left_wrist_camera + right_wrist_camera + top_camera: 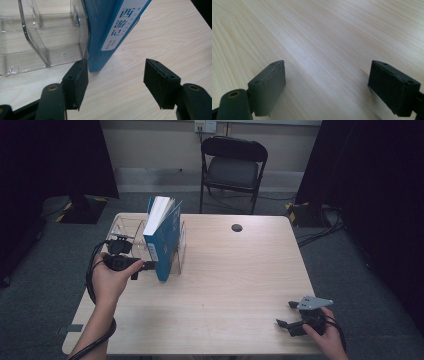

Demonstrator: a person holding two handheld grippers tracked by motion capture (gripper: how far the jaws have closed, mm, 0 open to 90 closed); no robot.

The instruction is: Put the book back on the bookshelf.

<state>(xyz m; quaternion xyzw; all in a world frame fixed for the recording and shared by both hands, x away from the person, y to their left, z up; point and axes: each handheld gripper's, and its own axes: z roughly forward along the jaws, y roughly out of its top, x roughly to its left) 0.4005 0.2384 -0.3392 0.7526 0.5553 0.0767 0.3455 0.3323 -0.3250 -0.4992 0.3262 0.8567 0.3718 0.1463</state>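
While a blue book [162,237] leans in a clear plastic rack [129,227] at the table's [235,280] left, the left gripper [116,82] gapes just beside its lower corner, apparently not gripping; the right gripper [327,87] rests spread apart at the near right.

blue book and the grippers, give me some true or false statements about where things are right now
1. The blue book stands upright at the clear plastic organizer. True.
2. The left gripper is clamped on the book. False: its jaws stand apart just short of the book's lower corner, with bare table between them.
3. The right gripper holds a pen. False: its jaws are open over bare table with nothing between them.
4. A black folding chair stands beyond the far edge of the table. True.
5. The book lies flat in the middle of the table. False: it stands on its edge near the table's left side.
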